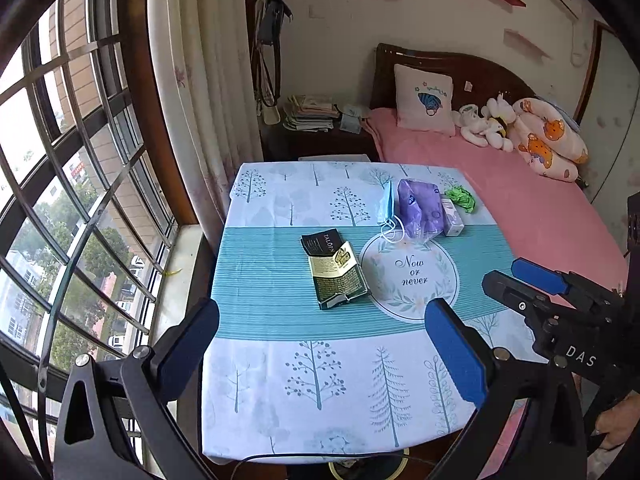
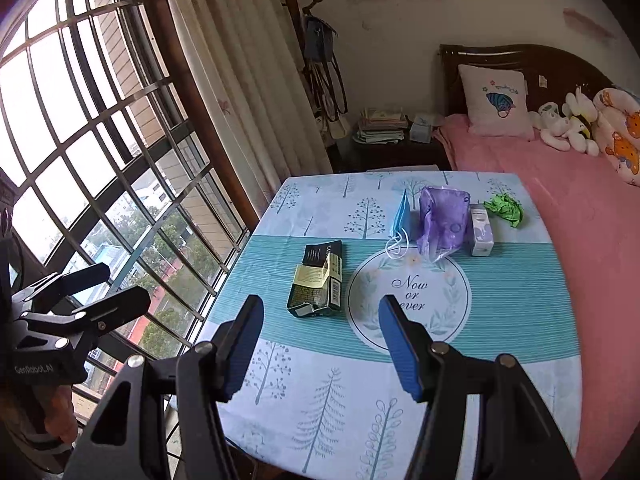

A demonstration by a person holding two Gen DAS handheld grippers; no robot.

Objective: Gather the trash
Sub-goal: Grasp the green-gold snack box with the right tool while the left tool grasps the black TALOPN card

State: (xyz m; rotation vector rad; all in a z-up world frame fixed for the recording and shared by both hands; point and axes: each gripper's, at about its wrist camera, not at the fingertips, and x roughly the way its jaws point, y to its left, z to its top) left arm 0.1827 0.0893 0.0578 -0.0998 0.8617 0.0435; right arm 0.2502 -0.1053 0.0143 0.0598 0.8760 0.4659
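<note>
Hovering above the near edge of the worktop point(image 1: 256, 400), both grippers are seen empty, so the approach step of the collecting is judged to be in hand, with nothing yet picked up. The left gripper point(image 1: 322, 344) is held with its fingers wide apart and nothing between them; the right gripper point(image 2: 320, 346) is likewise held with fingers well spread and empty.

From left to right, the trash is laid out on the patterned cloth as follows. A crushed dark-green carton point(image 1: 338, 276) lies open near the middle, on the teal band, just left of the round "Now or never" print point(image 1: 408, 276). Farther off, a blue face mask point(image 1: 386, 204) is found with its ear loops trailing onto the print. Just beside it stands a crumpled purple plastic bag point(image 1: 420, 208), then a small white box point(image 1: 452, 216) touching the bag's right side, and last a green crumpled paper wad point(image 1: 464, 198) near the far right edge, next to the pink bed point(image 1: 540, 208).

No bin can be made out for certain in either view. The carton is judged the nearest target; for the next move, one gripper would need to be lowered and carried forward over it, fingers kept wide enough to span its flattened body.
</note>
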